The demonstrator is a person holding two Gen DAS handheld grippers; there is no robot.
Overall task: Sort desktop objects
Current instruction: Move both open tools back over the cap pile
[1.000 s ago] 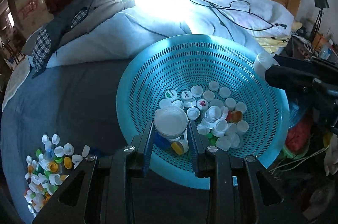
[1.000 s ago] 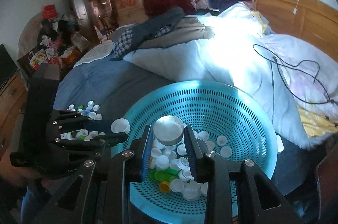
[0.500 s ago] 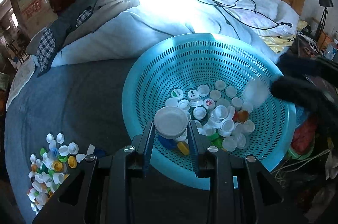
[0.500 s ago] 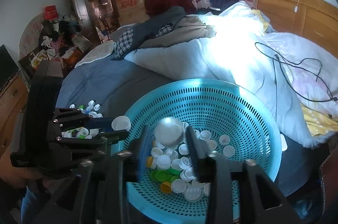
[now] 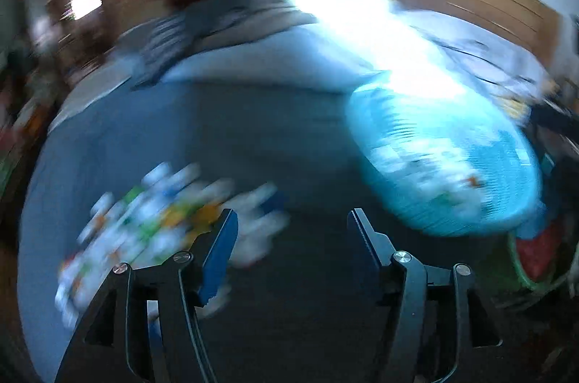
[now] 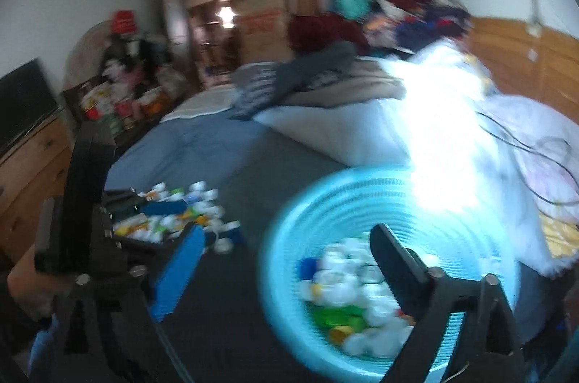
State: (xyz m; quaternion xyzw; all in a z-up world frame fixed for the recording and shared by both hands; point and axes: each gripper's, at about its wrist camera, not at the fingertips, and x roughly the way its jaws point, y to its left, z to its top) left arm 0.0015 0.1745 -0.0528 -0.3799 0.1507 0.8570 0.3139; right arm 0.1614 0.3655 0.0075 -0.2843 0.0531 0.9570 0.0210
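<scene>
1. my left tool (image 5: 292, 220) had just been opening and had nothing between its fingers; only dark bedcover showed in the gap.
2. my right tool (image 6: 286, 238) had also just been opening, stood wide, and held nothing.
3. the loose pile of bottle caps (image 5: 152, 220) lay on the bed just ahead and to the left of my left tool, nearly touching its left finger (image 5: 220, 238).
4. the teal basket (image 6: 286, 245), already holding caps, sat under my right tool's right finger (image 6: 394, 263) and to the right of my left tool.
5. i judged the left tool nearer the pile, so the next pick fell to it.
</scene>
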